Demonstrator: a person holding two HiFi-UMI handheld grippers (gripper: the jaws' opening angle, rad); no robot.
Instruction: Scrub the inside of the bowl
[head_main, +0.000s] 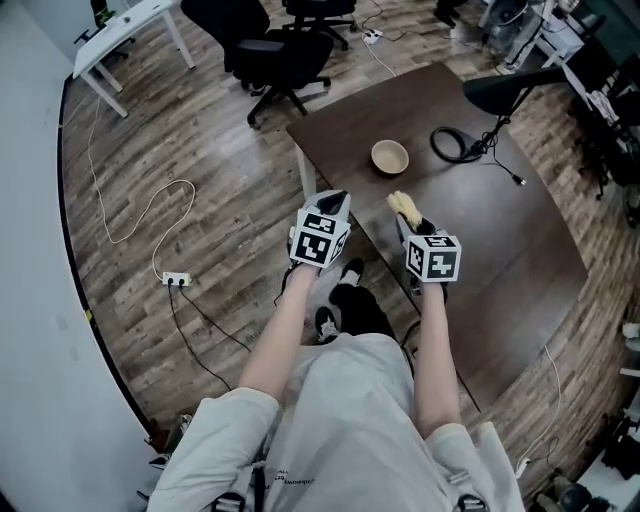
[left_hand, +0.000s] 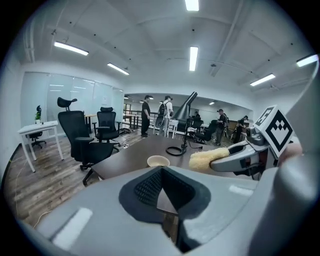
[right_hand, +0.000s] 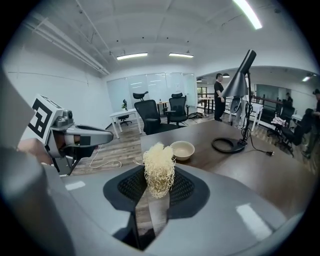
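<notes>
At the near corner of the dark counter (head_main: 470, 240), nothing's actually being scrubbed yet. This looks like the approach step, with both tools held up in the air in front of the person.

The right tool (right_hand: 156, 200) is clamped on a pale, stringy scrubber (right_hand: 159, 169), a loofah-type thing. It sticks up from between the jaws, so that part is sorted. The left tool (left_hand: 161, 192) has its jaws together with nothing between them, and it hangs just off the counter's edge, over the floor.

The bowl (head_main: 390, 157) is a small tan one. It sits upright on the counter, further in than both tools and clearly apart from them, with nothing touching it. A desk lamp (head_main: 505, 88) with a ring base stands beyond it, off to the right.

My read on what comes next:
- The right tool needs to travel forward and down so the scrubber lands inside the bowl.
- The left tool probably has to open and pinch the rim, or press on it somehow. A light bowl on a smooth top will likely slide around once the scrubbing starts.
- The scrubber needs to tip downward, since right now it points more forward than down.

I can't tell from here whether the bowl has anything in it.
</notes>
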